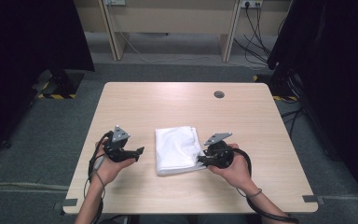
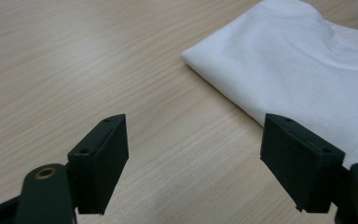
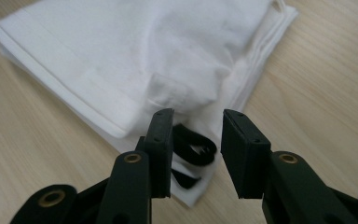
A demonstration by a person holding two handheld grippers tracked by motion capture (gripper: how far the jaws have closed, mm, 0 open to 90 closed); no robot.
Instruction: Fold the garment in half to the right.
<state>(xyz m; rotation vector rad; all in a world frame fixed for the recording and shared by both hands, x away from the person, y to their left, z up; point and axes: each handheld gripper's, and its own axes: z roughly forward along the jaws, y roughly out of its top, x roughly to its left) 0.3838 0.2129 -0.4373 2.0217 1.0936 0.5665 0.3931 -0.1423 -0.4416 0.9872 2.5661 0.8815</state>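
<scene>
White folded cloth lies mid-counter, toward the near edge. My right claw is narrow, empty, over its corner layers; my left claw is wide, off the cloth. Best pinch one layer cleanly.

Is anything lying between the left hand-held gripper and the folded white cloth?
Nothing: in the high view, only bare table separates the left hand-held gripper from the folded white cloth. The left gripper view shows the same.
</scene>
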